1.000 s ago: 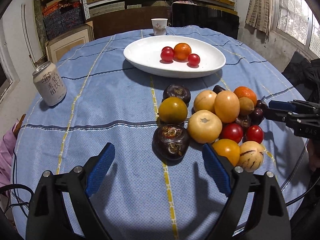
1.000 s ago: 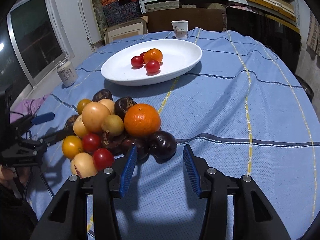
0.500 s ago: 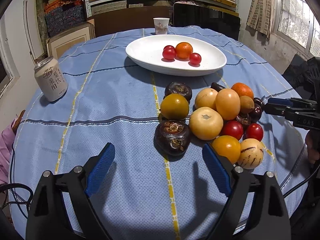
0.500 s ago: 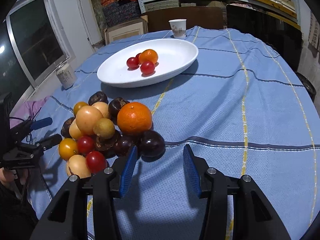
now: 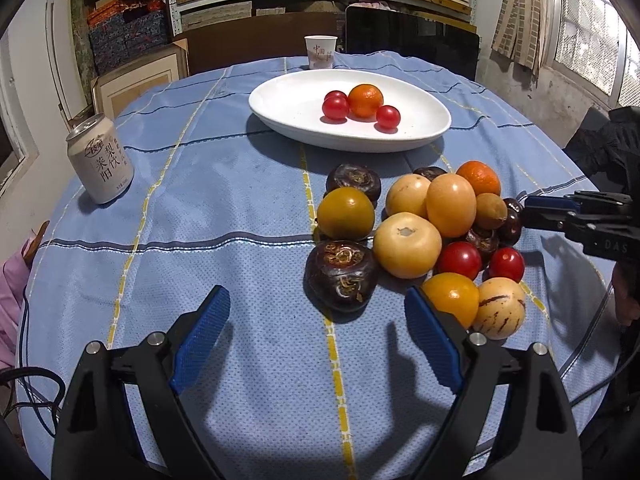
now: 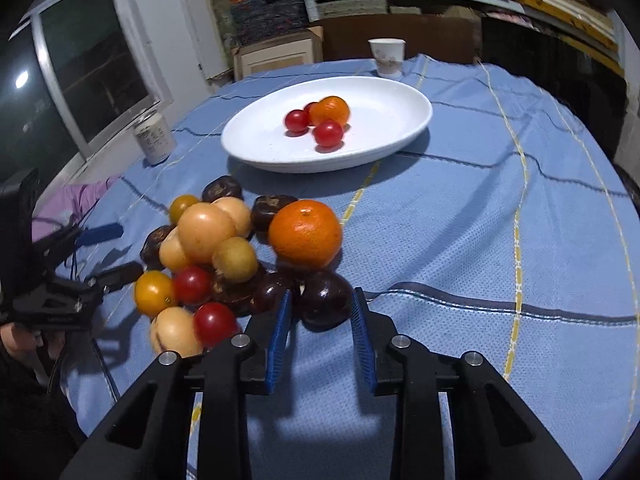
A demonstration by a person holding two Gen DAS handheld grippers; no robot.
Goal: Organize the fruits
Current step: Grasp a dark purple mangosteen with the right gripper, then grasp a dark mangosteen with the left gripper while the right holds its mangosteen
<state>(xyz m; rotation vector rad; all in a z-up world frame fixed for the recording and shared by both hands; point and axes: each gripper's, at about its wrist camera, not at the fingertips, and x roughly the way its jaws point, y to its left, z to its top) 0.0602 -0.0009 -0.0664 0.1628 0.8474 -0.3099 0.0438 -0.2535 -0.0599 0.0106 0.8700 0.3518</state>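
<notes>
A pile of fruit lies on the blue tablecloth: yellow round fruits, red cherry tomatoes, dark brown water chestnuts, an orange point(image 6: 306, 233). A white oval plate point(image 5: 288, 100) holds an orange point(image 5: 365, 100) and three cherry tomatoes. My left gripper point(image 5: 316, 340) is open and empty, just short of a dark chestnut point(image 5: 341, 275). My right gripper point(image 6: 320, 332) is open, its blue pads on either side of a dark round fruit point(image 6: 325, 299) at the near edge of the pile. The right gripper also shows in the left wrist view point(image 5: 560, 216).
A drink can point(image 5: 100, 160) stands at the table's left side. A paper cup point(image 5: 320, 52) stands behind the plate. Shelves with boxes and a dark chair back lie beyond the table. Cables hang off the near left edge.
My right gripper has moved forward and left onto the pile, so the dark round fruit now sits between its pads. My left gripper has drawn back and tilted slightly; its jaws stay open.
</notes>
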